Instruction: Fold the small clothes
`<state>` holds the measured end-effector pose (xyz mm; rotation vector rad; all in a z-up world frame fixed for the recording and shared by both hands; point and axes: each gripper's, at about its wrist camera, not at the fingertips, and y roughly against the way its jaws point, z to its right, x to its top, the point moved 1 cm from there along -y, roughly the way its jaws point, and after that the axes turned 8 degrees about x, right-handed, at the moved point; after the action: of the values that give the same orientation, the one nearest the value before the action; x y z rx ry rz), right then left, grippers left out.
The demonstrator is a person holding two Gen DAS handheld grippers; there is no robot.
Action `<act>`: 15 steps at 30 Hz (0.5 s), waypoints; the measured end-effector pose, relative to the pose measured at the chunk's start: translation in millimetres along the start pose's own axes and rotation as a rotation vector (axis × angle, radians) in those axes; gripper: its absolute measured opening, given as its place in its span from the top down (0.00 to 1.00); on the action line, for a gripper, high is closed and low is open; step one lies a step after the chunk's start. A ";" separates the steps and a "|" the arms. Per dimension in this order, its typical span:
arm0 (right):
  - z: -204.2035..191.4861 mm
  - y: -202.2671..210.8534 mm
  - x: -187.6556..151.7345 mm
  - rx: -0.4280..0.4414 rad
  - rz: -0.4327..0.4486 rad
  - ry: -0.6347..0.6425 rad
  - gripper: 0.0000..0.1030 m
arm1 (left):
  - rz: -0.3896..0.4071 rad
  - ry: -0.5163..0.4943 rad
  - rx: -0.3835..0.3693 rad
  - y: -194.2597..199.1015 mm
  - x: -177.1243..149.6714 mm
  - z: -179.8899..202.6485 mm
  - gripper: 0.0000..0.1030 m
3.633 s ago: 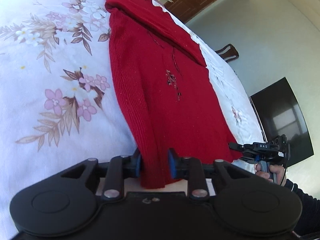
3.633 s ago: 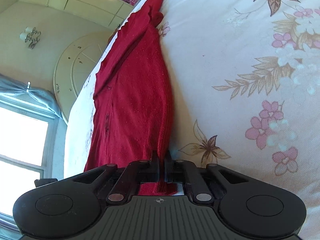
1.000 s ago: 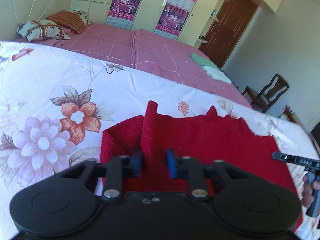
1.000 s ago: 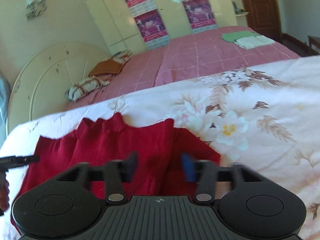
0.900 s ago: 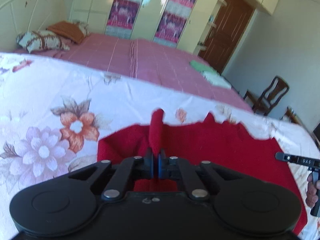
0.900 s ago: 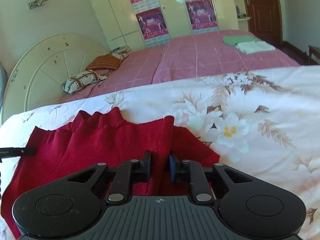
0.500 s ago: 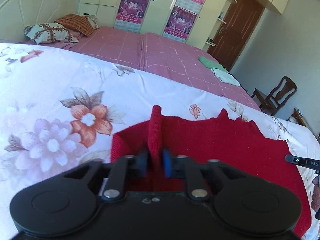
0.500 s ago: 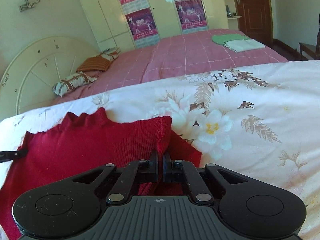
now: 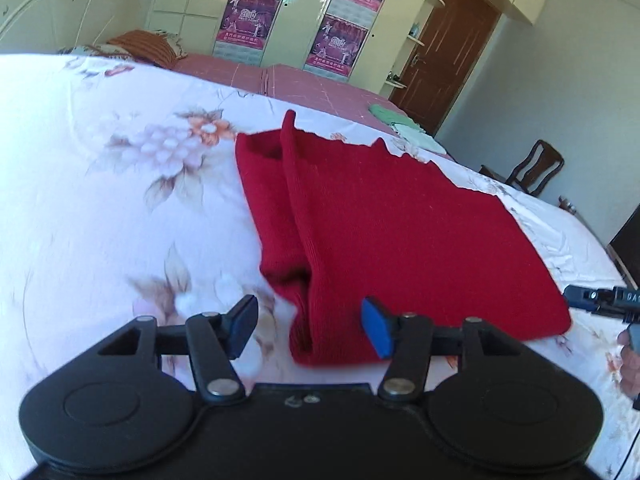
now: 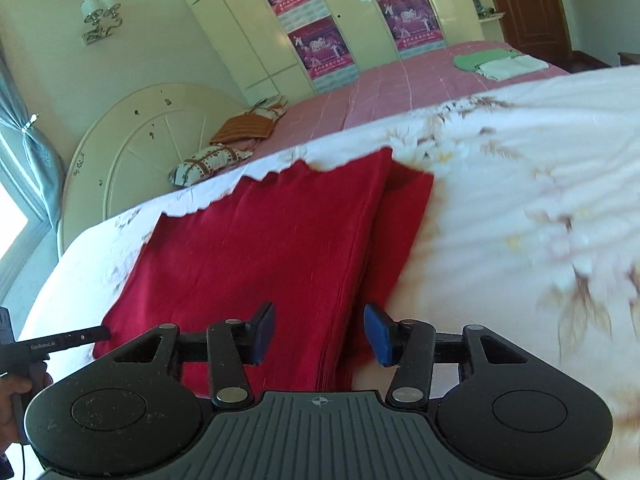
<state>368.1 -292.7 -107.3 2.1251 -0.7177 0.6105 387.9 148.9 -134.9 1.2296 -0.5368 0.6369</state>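
Observation:
A red knit sweater lies folded in half on the white floral bedspread. It also shows in the right wrist view. My left gripper is open and empty, its blue pads on either side of the sweater's near left corner. My right gripper is open and empty over the sweater's near right edge. Each gripper appears at the edge of the other's view: the right one in the left wrist view, the left one in the right wrist view.
The floral bedspread spreads around the sweater. Behind it is a pink bed with folded green and white clothes and pillows. A wooden chair stands at the right wall.
Both grippers were shut on the sweater's edges half a second ago. Both have opened, let the sweater go, and drawn back toward me. The sweater now lies flat.

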 end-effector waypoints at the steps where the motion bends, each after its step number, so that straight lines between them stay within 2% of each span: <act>1: -1.1 3.4 -6.7 0.009 -0.004 -0.017 0.52 | -0.012 0.003 -0.008 0.0 -4.0 -0.4 0.51; 4: -6.1 1.4 -23.0 0.014 -0.039 -0.019 0.52 | -0.013 -0.012 -0.014 -6.1 -2.5 2.7 0.56; 5: -7.4 -1.7 -25.6 0.015 -0.048 -0.011 0.59 | -0.015 0.006 -0.034 -9.8 1.0 3.2 0.64; 7: -8.5 -8.1 -26.0 0.010 -0.052 0.007 0.85 | -0.034 0.024 -0.029 -19.8 2.7 5.7 0.87; 8: -7.6 -11.2 -24.7 0.007 -0.055 0.005 0.92 | -0.034 0.016 -0.005 -21.3 3.4 9.0 0.91; 12: -6.5 3.0 -17.3 0.023 -0.023 0.017 0.95 | 0.053 0.010 0.003 8.4 10.4 3.6 0.91; 15: 1.5 19.9 -15.9 0.011 -0.024 0.028 0.96 | 0.006 -0.034 0.034 1.4 3.7 -3.6 0.96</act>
<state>343.7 -299.8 -107.6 2.1281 -0.6737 0.6317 389.7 153.3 -132.3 1.2731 -0.5602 0.6336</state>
